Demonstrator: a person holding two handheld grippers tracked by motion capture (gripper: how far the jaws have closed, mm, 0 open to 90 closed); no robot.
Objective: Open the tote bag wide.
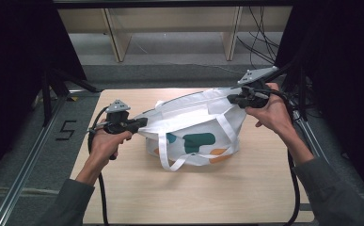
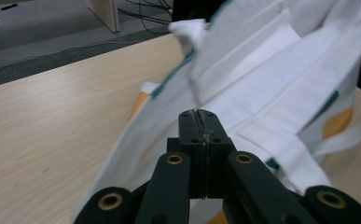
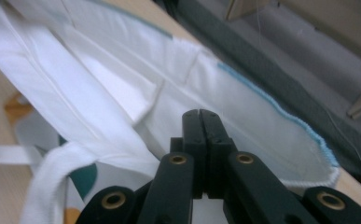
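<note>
The white tote bag [image 1: 196, 134] with teal and orange shapes sits mid-tabletop [image 1: 137, 193], stretched by its rim between 2 grippers. Left gripper [image 1: 142, 123] and right gripper [image 1: 232, 99] each pinch the fabric, jaws pressed together. Pulling harder could slip the thin cloth free.
</note>
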